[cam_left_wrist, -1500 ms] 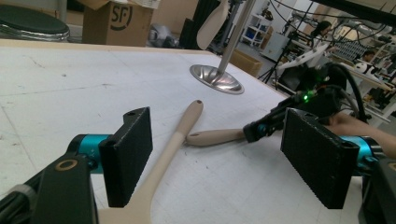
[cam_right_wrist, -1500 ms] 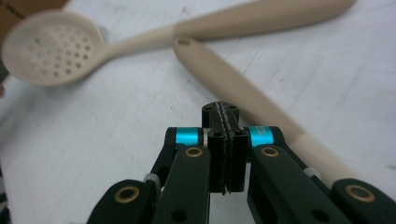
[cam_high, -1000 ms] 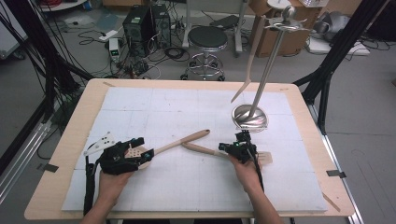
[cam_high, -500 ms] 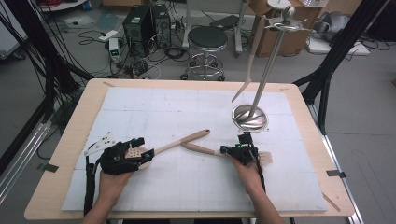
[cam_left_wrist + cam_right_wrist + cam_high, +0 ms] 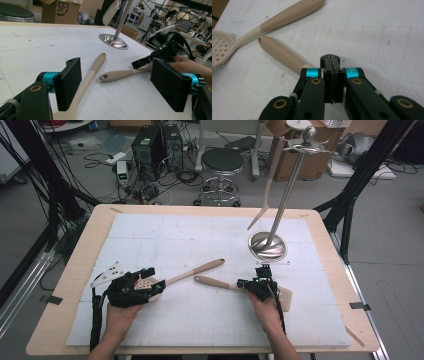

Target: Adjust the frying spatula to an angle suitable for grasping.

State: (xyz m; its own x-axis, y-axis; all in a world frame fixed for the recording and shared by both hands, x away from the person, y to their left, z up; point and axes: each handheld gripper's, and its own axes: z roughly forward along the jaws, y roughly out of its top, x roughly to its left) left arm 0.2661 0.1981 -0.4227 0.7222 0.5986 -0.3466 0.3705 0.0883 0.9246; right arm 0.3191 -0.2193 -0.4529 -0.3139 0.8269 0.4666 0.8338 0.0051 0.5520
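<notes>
A beige slotted spoon (image 5: pixel 192 271) lies on the white mat, with its perforated head (image 5: pixel 219 50) at my left gripper (image 5: pixel 150 286). In the left gripper view that gripper (image 5: pixel 117 85) stands wide open, and the spoon's handle (image 5: pixel 91 73) runs out between the jaws without touching them. A beige spatula (image 5: pixel 215 282) lies beside it, handle toward the spoon. My right gripper (image 5: pixel 256 283) rests over the spatula's neck. In the right gripper view its jaws (image 5: pixel 330 60) are pressed together with nothing between them, and the spatula handle (image 5: pixel 279 52) passes underneath.
A metal stand with a round base (image 5: pixel 268 246) rises at the back right of the mat, and another beige utensil (image 5: pixel 270 185) hangs from it. The wooden table (image 5: pixel 75 285) rims the mat. A stool (image 5: pixel 221 162) and computer gear (image 5: pixel 150 145) stand on the floor beyond.
</notes>
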